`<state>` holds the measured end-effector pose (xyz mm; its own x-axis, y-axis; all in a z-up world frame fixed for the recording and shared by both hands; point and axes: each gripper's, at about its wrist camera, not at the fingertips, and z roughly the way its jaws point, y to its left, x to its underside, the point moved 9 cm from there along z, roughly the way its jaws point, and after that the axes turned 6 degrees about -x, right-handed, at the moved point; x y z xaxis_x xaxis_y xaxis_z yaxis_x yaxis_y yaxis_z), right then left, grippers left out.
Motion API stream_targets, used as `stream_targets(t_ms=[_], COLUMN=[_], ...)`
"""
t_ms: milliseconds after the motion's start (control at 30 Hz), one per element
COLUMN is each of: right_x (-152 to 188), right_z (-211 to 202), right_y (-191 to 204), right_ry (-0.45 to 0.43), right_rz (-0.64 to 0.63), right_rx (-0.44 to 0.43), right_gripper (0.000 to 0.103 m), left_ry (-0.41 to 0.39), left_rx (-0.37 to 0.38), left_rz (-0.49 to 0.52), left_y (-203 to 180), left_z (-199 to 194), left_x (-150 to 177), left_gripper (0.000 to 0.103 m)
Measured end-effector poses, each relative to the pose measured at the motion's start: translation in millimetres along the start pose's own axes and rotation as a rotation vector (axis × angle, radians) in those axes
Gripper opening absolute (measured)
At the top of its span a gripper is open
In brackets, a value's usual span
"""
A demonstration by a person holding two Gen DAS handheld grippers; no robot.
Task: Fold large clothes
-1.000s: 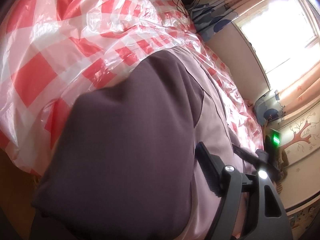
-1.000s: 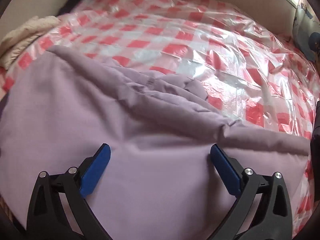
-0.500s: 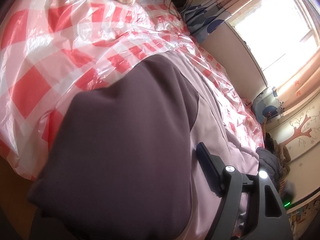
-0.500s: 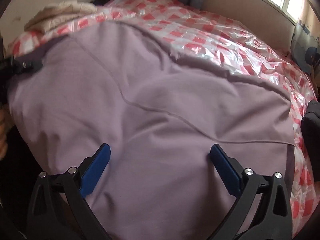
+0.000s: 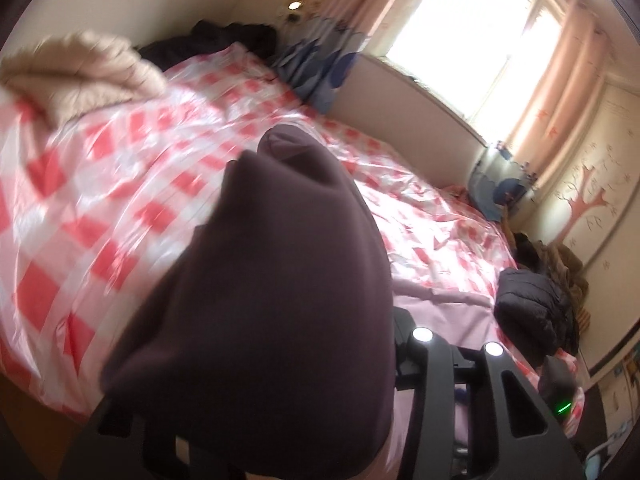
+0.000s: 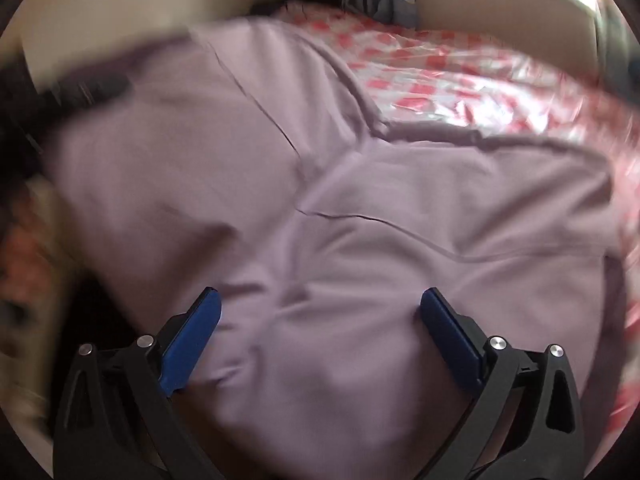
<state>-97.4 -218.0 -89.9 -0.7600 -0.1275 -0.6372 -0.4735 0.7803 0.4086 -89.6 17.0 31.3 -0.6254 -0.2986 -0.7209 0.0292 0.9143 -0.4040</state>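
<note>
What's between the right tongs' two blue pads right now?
Only the lilac garment spread on the bed; the right tongs stand open over it, seen in the right wrist view.

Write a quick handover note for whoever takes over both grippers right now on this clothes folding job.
Left gripper: jaws closing with a bunched edge of the lilac garment between them; the fabric hides the pads, so the grip is unconfirmed.
Right gripper: open, holding nothing, poised over the garment's near part.
Garment: spread over the red-checked plastic sheet on the bed, creased, with one fold line across it.
Done: garment laid out, one edge gathered at the left gripper.
Left: bring that edge over, flatten, finish the folds.
</note>
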Motion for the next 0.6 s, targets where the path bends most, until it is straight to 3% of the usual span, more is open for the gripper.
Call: stream_targets(t_ms=[100,233,400,600], right_x=[-6,-5,2,-6], right_z=[-51,-108,-156,-185], right_y=[-25,-86,-142,-185], right_ry=[-0.140,-0.272,-0.380,-0.424], right_rz=[0.206,0.429,0.570,0.632], right_rx=[-0.225,-0.390,-0.443,-0.461], right_gripper=[0.097,0.097,0.097,0.097], left_ry=[-0.023,-0.051,-0.050,-0.023], left_rx=[0.017,0.049,0.109,0.165], left_rz=[0.068,0.200,0.357,0.544], left_y=[-30,-86,-159,-244], left_z=[-3,-5,5,33], left_x=[-5,-2,25,82], left_gripper=[0.045,0.045,0.045,0.045])
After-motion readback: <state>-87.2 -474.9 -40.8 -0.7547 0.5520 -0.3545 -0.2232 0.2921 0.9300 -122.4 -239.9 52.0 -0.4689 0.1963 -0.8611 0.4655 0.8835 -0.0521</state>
